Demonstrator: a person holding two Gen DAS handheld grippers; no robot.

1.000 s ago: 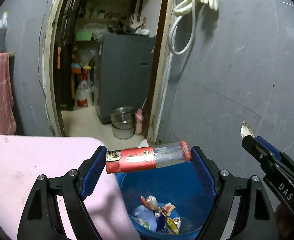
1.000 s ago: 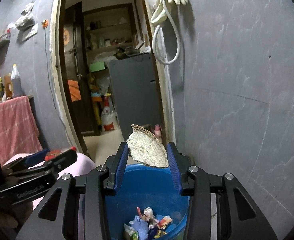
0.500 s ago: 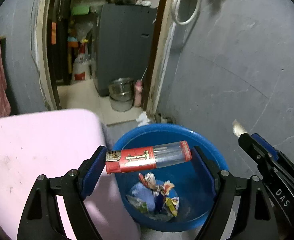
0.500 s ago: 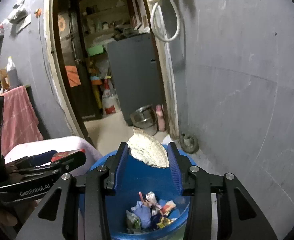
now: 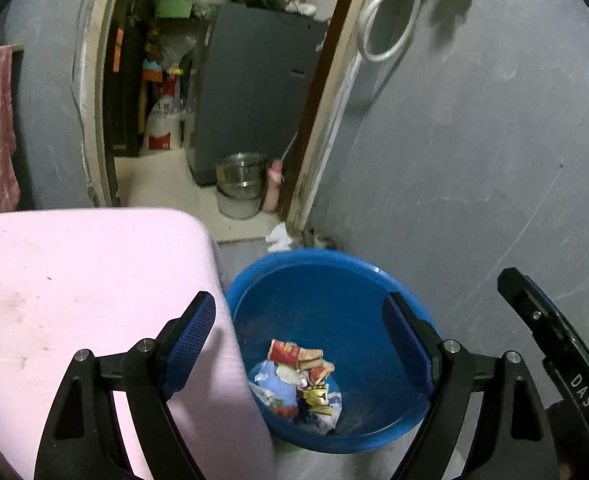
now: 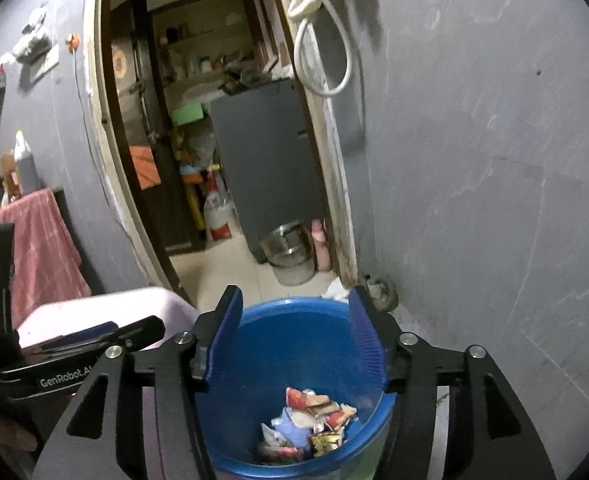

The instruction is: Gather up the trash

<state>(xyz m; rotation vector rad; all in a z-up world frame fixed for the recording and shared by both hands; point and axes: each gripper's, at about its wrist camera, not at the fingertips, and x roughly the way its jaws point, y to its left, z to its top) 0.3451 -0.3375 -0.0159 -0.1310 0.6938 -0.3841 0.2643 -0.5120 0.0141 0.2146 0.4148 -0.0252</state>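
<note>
Over the blue bin (image 5: 394,280), both grippers, left (image 5: 298,336) and right (image 6: 294,332), hang with fingers apart and empty, the right's just opened, while wrappers (image 5: 298,384) sit at the bottom, so this drop looks done.

Both views dim, indoor artificial light, bluish-grey cast. Strong fisheye: black vignette in corners, doorframe (image 6: 106,160) and grey wall (image 5: 474,160) bowed outward. Hanging hose (image 6: 326,64) throws soft shadow to its right on wall. Pink table top (image 5: 74,280) brightest patch in left wrist view, slightly washed out. Inside of blue bucket (image 5: 326,300) evenly lit, wrappers (image 5: 298,380) fairly sharp. Room beyond doorway murky, noisy, detail smeared. Light floor tiles (image 6: 230,264) mildly overexposed.
</note>
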